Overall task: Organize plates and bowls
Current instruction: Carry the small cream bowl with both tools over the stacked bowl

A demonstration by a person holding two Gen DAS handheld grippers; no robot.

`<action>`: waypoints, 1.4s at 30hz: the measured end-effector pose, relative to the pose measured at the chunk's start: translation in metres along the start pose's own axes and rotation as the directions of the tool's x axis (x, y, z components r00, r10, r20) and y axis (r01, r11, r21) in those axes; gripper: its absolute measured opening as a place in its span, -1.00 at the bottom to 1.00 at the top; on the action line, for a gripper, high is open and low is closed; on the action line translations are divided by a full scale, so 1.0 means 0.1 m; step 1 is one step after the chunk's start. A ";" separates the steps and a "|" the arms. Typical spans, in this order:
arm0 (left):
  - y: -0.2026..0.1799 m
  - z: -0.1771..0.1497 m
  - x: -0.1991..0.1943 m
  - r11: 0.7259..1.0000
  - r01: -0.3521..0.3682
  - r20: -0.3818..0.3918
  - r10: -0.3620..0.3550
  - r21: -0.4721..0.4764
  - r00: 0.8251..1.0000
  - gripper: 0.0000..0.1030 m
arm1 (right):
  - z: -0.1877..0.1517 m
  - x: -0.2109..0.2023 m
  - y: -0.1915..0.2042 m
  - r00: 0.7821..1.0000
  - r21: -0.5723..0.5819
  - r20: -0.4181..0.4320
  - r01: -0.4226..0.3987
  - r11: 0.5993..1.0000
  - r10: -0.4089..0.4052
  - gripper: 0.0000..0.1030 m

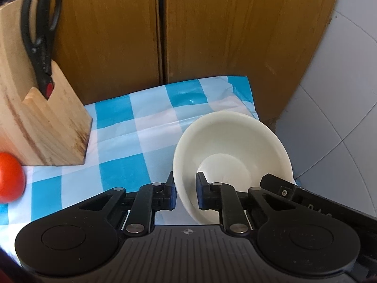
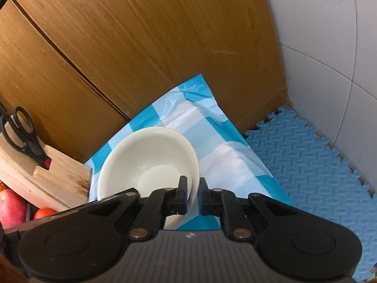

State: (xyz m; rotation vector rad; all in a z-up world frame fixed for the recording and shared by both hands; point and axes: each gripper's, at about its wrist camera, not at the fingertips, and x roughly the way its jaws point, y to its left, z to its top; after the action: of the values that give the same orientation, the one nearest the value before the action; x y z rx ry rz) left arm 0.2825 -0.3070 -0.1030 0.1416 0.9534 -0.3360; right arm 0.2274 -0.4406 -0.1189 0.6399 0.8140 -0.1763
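A white bowl [image 1: 232, 151] sits on the blue-and-white checked cloth [image 1: 132, 127] near the table's right corner. My left gripper [image 1: 186, 188] straddles the bowl's left rim, one finger outside and one inside, with a narrow gap. In the right wrist view the same bowl [image 2: 146, 155] has my right gripper [image 2: 193, 193] straddling its right rim, one finger inside and one outside. The right gripper's body also shows in the left wrist view [image 1: 306, 195]. The bowl looks tilted. I cannot tell whether the pads press on the rim.
A wooden knife block [image 1: 40, 118] with black scissors [image 1: 40, 42] stands at the left. A red tomato [image 1: 10, 176] lies beside it, and a pink apple [image 2: 10, 207]. Wooden cabinet doors [image 1: 212, 23] close the back. Blue foam floor mat [image 2: 318, 165] lies below the table's right edge.
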 end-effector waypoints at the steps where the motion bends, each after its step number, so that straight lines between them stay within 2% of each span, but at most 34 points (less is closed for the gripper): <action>1: 0.00 0.00 -0.03 1.000 0.000 0.004 0.000 0.002 1.000 -0.57 | 0.00 -0.02 0.01 1.000 -0.003 0.003 -0.005 1.000 0.005 -0.79; 9: 0.10 -0.09 -0.47 1.000 -0.027 0.061 0.027 0.001 0.998 -0.57 | -0.04 -0.31 0.21 0.998 -0.026 0.035 -0.052 0.998 0.053 -0.79; 19: 0.49 -0.29 -1.15 0.996 -0.076 0.124 0.080 -0.037 0.989 -0.56 | -0.24 -0.77 0.68 0.987 -0.090 0.051 -0.147 0.985 0.152 -0.79; 31: 1.12 -0.75 -2.02 0.989 -0.100 0.192 0.119 -0.108 0.974 -0.48 | -0.81 -1.31 1.31 0.966 -0.221 0.040 -0.242 0.945 0.256 -0.78; 42: 1.38 -1.28 -2.44 0.987 -0.092 0.222 0.120 -0.129 0.968 -0.44 | -1.35 -1.68 1.55 0.957 -0.281 0.023 -0.271 0.921 0.289 -0.78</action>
State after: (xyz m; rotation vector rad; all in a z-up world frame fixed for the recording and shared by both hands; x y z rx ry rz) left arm 0.1008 -0.0901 0.0196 0.0437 0.7310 -0.1913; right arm 0.0882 -0.2524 0.0055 0.4779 0.6609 0.1761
